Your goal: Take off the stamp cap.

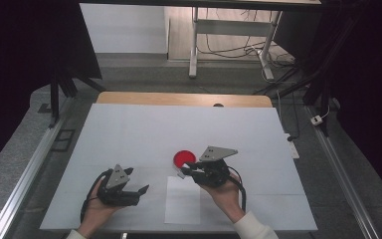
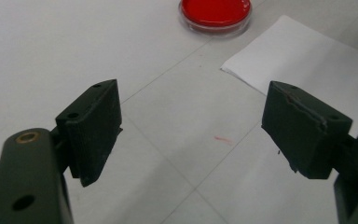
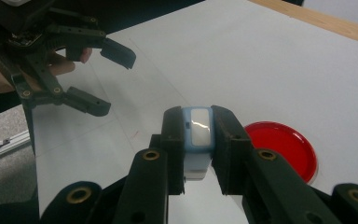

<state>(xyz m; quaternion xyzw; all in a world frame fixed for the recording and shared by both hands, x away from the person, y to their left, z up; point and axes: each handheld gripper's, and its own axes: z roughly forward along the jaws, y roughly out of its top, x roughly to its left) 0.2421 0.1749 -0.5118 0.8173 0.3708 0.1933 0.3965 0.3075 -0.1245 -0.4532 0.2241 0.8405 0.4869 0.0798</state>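
My right gripper (image 3: 198, 116) is shut on a small light-blue and white block (image 3: 198, 140), which stands upright between the pads. In the high view this gripper (image 1: 185, 171) points left, just in front of a round red dish (image 1: 183, 158) on the white table cover. The dish (image 3: 284, 149) lies just right of the jaws, and it sits far ahead (image 2: 214, 11) in the left gripper view. My left gripper (image 1: 140, 194) hovers at the front left, open with nothing between its pads (image 2: 95, 126). It is also in the right gripper view (image 3: 98, 77), jaws apart.
A white paper sheet (image 1: 182, 199) lies flat between the two hands near the front edge; its corner (image 2: 307, 51) is in the left gripper view. The white cover (image 1: 129, 134) spans the table, with a wooden edge (image 1: 179, 98) at the back. A metal rail (image 1: 25, 174) runs along the left.
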